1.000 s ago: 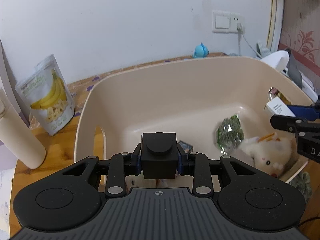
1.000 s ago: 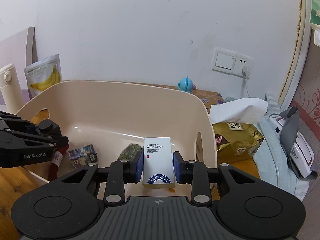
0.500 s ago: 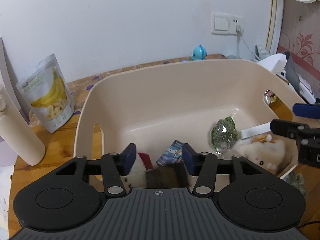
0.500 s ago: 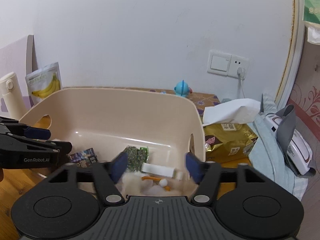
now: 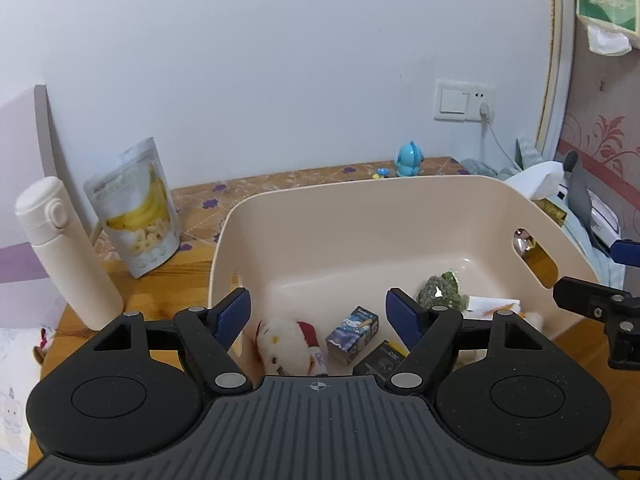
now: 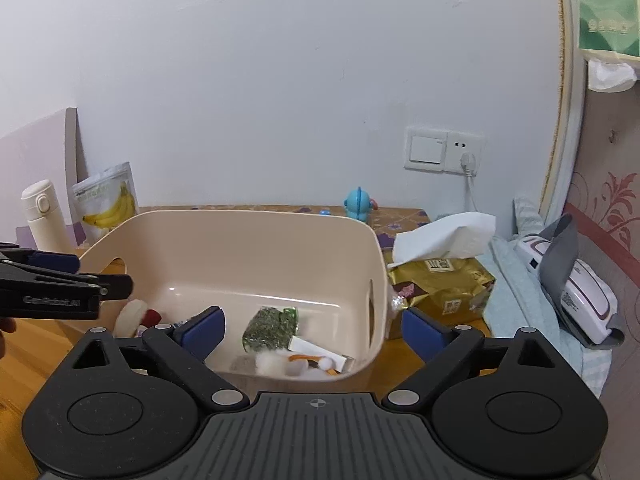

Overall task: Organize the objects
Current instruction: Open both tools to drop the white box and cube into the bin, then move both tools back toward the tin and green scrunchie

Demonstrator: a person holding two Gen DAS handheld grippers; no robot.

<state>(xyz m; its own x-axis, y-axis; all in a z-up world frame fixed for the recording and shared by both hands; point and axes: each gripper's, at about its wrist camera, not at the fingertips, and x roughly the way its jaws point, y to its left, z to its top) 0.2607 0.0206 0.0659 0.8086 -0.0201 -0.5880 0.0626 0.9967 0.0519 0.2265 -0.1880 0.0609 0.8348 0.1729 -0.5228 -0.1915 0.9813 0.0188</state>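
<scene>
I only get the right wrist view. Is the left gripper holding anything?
Observer: No. The left gripper is open, with nothing between its fingers.
Operator: What's in the bin behind my fingers, on the left?
Observer: A small blue carton lies on the bin floor, right beside the white plush.

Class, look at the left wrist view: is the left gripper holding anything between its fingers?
No. The left gripper is open, with only the beige bin and its contents visible between its fingers.
</scene>
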